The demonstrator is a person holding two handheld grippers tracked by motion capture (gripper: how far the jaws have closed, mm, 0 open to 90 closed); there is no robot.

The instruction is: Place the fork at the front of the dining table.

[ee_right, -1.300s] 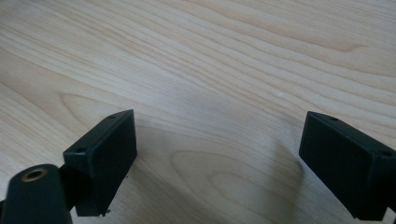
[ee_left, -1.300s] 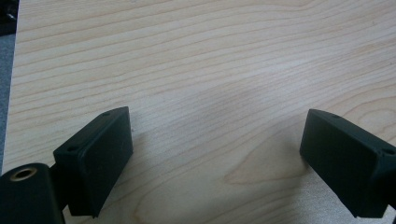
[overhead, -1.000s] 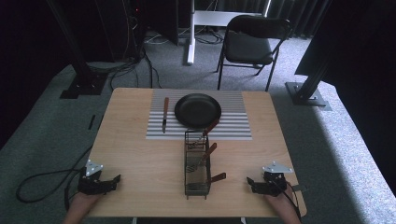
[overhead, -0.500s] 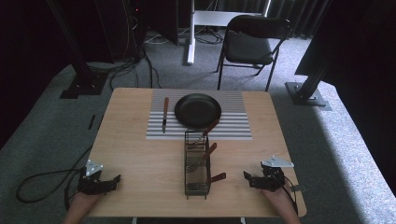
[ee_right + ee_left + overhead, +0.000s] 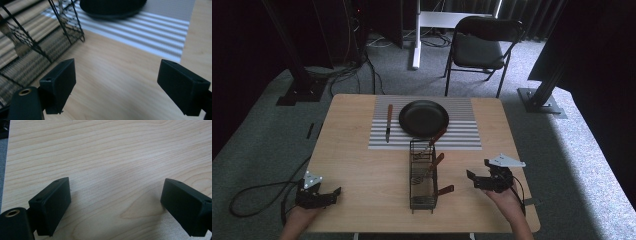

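Your right gripper [image 5: 475,179], jaws spread and empty, has edged left toward the rack [image 5: 423,175] beside it; your left gripper [image 5: 332,193] is idling, likewise spread.

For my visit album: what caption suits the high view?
Two hand-held grippers, left and right, open beside a wire rack, below a black pan.

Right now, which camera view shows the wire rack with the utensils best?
The high view: the whole wire rack stands at the table's middle, with wooden utensil handles leaning out. The right gripper view catches its corner at the upper left, cut off. The left gripper view gives bare tabletop.
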